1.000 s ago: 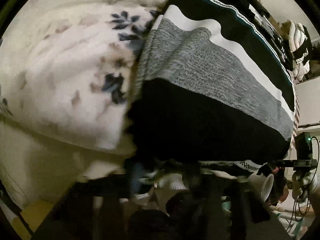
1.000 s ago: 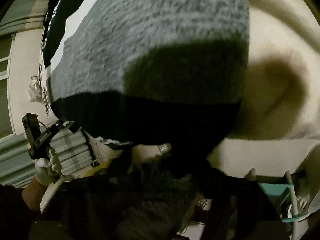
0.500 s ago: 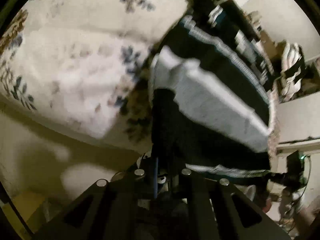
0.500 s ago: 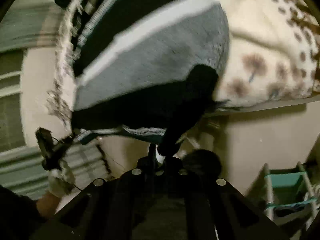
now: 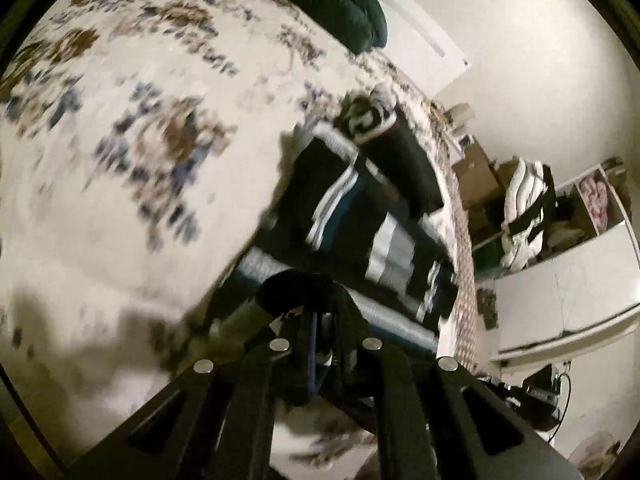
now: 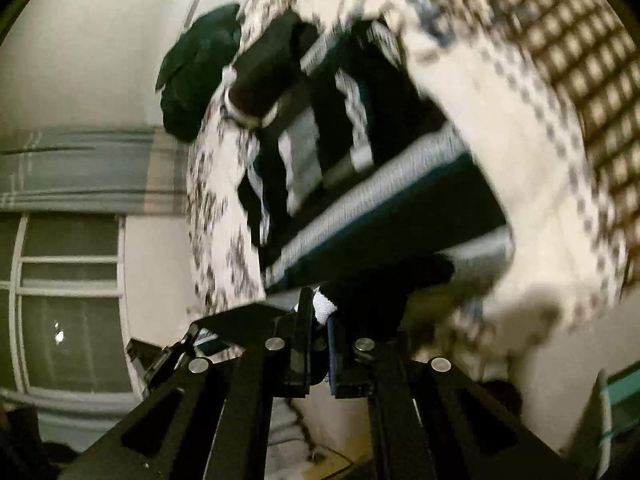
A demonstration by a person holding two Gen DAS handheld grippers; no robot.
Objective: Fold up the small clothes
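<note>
Both my hand-held grippers, left (image 5: pixel 314 312) and right (image 6: pixel 320 312), clamped on near edge of striped sweater (image 5: pixel 360 216), held above floral bedspread (image 5: pixel 120 120).

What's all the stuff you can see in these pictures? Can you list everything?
Striped garment: one, black, grey and white, stretched over the bed, near edge lifted.
Bedspread: one, white with blue and brown flowers, covering the bed.
Dark cushion: one, dark green, far end of the bed.
Bundled clothes: one pile, white and black, on the shelf at right.
Window: one, white frame, left wall.
Left claw: one, black, shut on the striped garment.
Right claw: one, black, shut on the striped garment.
</note>
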